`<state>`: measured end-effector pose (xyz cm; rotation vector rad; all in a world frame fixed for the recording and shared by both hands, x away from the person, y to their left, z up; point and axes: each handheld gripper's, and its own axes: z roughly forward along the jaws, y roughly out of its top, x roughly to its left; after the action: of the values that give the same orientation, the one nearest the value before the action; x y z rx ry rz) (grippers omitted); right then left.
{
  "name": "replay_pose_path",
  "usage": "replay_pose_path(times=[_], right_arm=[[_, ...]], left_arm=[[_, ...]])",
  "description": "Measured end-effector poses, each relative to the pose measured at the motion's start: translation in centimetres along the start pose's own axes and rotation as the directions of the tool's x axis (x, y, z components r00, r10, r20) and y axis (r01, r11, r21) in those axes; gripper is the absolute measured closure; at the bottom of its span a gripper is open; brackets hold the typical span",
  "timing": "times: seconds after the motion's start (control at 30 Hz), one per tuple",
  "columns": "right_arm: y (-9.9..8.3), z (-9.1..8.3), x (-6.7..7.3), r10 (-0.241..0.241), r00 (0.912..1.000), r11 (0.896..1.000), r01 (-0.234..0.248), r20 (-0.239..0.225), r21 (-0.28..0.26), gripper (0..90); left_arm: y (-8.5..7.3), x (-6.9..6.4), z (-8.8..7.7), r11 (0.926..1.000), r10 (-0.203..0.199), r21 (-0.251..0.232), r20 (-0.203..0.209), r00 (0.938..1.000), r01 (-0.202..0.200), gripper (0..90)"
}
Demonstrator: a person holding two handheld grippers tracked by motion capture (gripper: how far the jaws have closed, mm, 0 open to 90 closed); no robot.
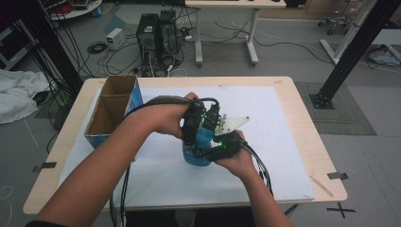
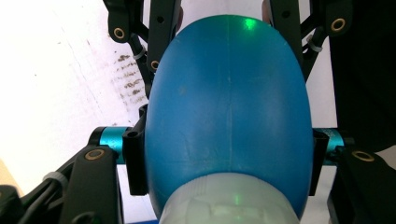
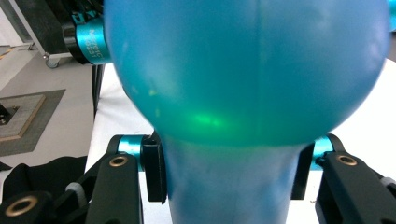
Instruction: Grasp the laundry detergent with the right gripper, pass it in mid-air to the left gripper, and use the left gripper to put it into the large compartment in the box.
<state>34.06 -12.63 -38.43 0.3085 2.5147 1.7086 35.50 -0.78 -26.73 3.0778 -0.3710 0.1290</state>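
With the blue bottle [image 1: 201,142] upright on the white mat [image 1: 265,156], pinched at its body by the left gripper [image 1: 194,124] and lower down by the right gripper [image 1: 218,147], keep both grips even to avoid tipping.

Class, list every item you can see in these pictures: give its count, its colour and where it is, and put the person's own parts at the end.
Blue object: one, blue with a pale end, rounded; middle of the mat, held from both sides.
Cardboard box: one, brown inside, blue outside, open top, two compartments; left part of the table.
Mat: one, white; covers most of the table.
Table: one, light wood; centre of the high view.
Computer towers: two, black; on the floor beyond the table.
White cloth: one; floor at far left.
Left gripper: one, black; closed on the blue object's wide body.
Right gripper: one, black, grey plate on top; closed on its narrower part.
Forearms: two; entering from the bottom.
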Motion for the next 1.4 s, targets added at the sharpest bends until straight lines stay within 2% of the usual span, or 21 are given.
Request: replay_pose_path(times=[0.27,0.3,0.57,0.77,1.1,1.3,1.4], right_arm=[[0.0,-0.1,0.0,-0.006,0.9999,1.0,0.006,-0.009,-0.007,45.5],[0.0,-0.2,0.0,-0.011,0.9999,1.0,0.011,-0.004,-0.013,45.3],[0.1,-0.4,0.0,-0.016,0.9998,1.0,0.016,-0.01,-0.014,44.7],[0.4,-0.9,-0.2,0.0,0.9997,0.998,-0.001,-0.024,-0.055,39.3],[0.4,-0.8,-0.3,0.005,1.0,1.0,-0.005,-0.005,-0.008,30.9],[0.4,-1.4,-0.6,0.033,0.9994,0.999,-0.033,0.014,0.034,23.1],[0.4,-1.6,-0.8,0.044,0.9989,0.997,-0.045,0.016,0.068,22.6]], left_arm=[[0.2,-0.1,-0.2,0.9999,-0.009,0.009,0.0,1.0,0.009,38.6],[0.2,-0.1,-0.3,0.9999,-0.009,-0.005,-0.008,0.9999,0.009,38.6],[0.2,-0.2,-0.6,0.9999,-0.011,-0.005,-0.006,0.9999,0.011,38.7],[0.0,-0.2,-0.5,0.9996,-0.029,-0.001,-0.01,0.9995,0.029,38.6],[-1.0,0.2,-1.6,0.9988,-0.046,-0.015,-0.01,0.9989,0.046,38.6],[-1.8,0.4,-2.0,0.998,-0.063,-0.005,-0.01,0.998,0.063,38.5],[-2.3,0.5,-2.3,0.997,-0.077,-0.004,-0.015,0.9969,0.077,38.5]])
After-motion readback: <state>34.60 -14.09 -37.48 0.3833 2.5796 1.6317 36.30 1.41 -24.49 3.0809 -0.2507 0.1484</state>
